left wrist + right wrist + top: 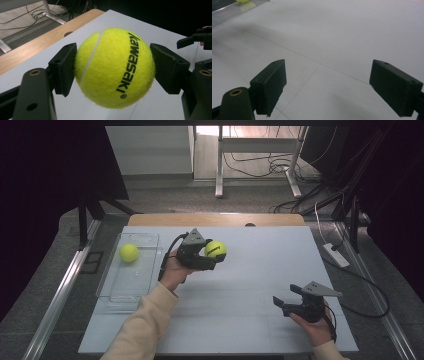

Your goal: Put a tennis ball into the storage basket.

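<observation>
Nearest the high camera, a cream sleeve [142, 322] runs up from the bottom edge to the left hand [173, 272], which carries the left gripper [216, 258]. Its fingers [63, 67] are clamped on a yellow tennis ball [215, 249], one pad pressing each side; in the left gripper view the ball [113, 67] sits squarely between them with black "Kawasaki" lettering facing the lens, lifted clear of the counter [260, 270]. It hangs above the counter's left-centre part, just to the right of a clear plastic tray [112, 292]. A second yellow ball [129, 252] lies inside that tray, toward its far end, well apart from the gripped one. Over at the near right of the counter, the right hand [315, 327] holds the right gripper [281, 302] low above the bare white surface, pointing leftward; its fingers [268, 86] stand wide apart with nothing between them. Beyond the counter's far edge, cables [280, 167] lie on the floor beside a white desk frame [220, 165]
</observation>
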### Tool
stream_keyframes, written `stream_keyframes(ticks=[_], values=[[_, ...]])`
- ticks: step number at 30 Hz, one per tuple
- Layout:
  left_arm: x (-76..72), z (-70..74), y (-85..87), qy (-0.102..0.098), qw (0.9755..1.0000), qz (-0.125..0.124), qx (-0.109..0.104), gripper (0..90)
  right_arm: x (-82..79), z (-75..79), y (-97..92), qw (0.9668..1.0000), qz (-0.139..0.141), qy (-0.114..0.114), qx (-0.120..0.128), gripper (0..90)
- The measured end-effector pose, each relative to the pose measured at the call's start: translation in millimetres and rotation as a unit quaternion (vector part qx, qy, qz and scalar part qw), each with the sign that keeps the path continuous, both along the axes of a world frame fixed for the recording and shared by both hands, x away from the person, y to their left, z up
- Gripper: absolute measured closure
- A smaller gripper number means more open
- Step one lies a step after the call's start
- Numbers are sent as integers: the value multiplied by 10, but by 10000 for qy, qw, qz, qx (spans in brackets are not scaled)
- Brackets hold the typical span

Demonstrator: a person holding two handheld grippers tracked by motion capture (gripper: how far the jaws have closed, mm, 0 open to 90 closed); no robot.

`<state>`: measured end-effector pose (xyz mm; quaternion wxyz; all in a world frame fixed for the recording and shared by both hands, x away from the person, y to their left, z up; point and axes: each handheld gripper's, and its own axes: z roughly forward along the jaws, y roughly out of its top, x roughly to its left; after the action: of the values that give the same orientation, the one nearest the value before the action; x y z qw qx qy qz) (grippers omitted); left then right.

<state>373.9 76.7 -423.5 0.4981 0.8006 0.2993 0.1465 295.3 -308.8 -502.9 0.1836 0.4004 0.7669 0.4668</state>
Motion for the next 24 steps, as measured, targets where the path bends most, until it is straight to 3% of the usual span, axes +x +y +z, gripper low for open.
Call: stream_keyframes(ticks=[24], values=[[-104,11,325,-24,9996,260,-60,266,-5,11,25,10000,21,-16,9,143]])
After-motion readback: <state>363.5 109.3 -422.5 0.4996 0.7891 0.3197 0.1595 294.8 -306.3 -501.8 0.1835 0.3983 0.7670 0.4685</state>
